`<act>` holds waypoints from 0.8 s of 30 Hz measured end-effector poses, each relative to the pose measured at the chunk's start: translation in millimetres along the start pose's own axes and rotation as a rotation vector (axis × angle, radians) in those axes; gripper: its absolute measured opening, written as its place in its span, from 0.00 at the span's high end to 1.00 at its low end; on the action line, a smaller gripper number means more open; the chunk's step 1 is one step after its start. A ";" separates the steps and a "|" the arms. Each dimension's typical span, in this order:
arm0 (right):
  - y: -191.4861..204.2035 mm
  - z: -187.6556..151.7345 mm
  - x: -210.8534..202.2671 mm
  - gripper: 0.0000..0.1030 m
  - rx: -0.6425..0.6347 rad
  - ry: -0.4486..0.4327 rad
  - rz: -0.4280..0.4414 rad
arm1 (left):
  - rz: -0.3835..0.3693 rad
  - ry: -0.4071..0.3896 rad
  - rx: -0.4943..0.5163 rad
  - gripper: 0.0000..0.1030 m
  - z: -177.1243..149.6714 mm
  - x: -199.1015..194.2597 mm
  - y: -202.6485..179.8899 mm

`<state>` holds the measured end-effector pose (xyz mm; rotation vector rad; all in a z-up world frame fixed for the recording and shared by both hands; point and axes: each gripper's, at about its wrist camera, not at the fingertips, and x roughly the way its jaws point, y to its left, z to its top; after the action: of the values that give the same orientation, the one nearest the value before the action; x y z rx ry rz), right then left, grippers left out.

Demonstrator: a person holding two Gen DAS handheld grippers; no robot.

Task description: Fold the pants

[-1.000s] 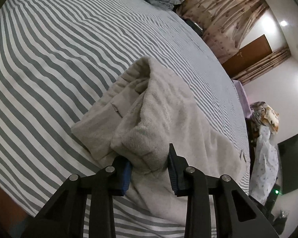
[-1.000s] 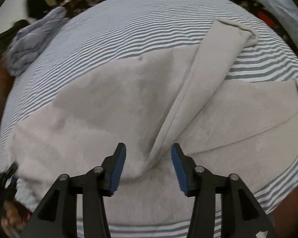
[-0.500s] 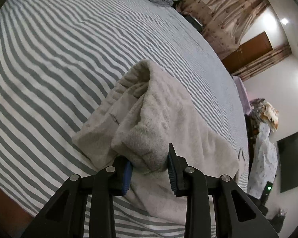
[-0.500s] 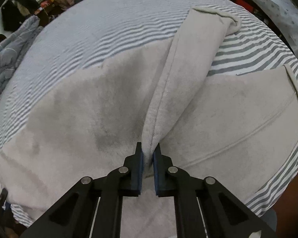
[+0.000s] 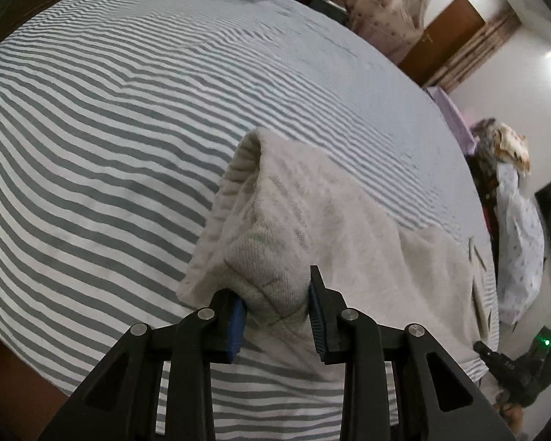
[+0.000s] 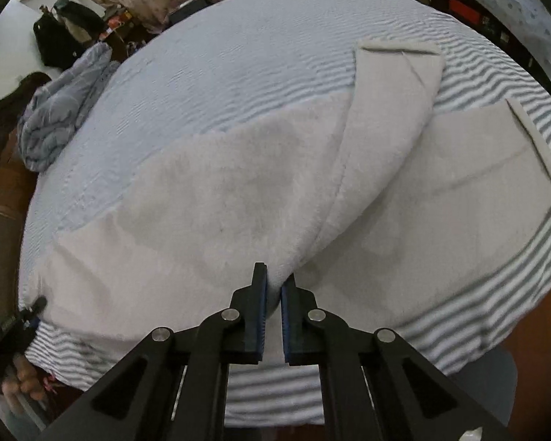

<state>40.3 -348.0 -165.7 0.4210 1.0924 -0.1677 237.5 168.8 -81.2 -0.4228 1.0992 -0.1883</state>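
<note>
Pale beige fleece pants (image 6: 238, 198) lie spread across a bed with a grey-and-white striped sheet (image 6: 275, 55). One leg runs to the far right, its cuff (image 6: 396, 51) folded over. My right gripper (image 6: 273, 294) is shut on a raised ridge of the fabric near the crotch. In the left wrist view my left gripper (image 5: 277, 303) is shut on a thick bunched end of the pants (image 5: 312, 213), lifted off the striped sheet (image 5: 128, 128). The left gripper (image 6: 22, 327) also shows at the lower left edge of the right wrist view, with a hand below it.
A crumpled blue-grey blanket (image 6: 62, 106) lies at the bed's far left corner. Curtains (image 5: 367, 3), a brown door (image 5: 448, 40) and a cluttered chair with clothes (image 5: 510, 191) stand beyond the bed. The bed's near edge (image 6: 459, 338) runs under the right gripper.
The right gripper closed from open onto the fabric ridge and pulled it up and sideways. The left gripper lifted its bunched end higher and rolled a little.
</note>
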 end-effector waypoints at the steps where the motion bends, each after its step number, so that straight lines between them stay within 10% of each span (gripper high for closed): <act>1: 0.1 -6.2 1.6 0.95 0.005 0.007 0.000 | 0.006 0.005 0.005 0.70 -0.4 1.3 0.7; 24: 1.0 -36.8 46.7 0.95 -0.018 0.071 -0.056 | -0.020 0.072 -0.037 0.63 -4.9 18.2 25.8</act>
<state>31.7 -328.6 -221.2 0.3824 1.1752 -0.1936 239.7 184.6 -108.9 -0.4636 1.1704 -0.2025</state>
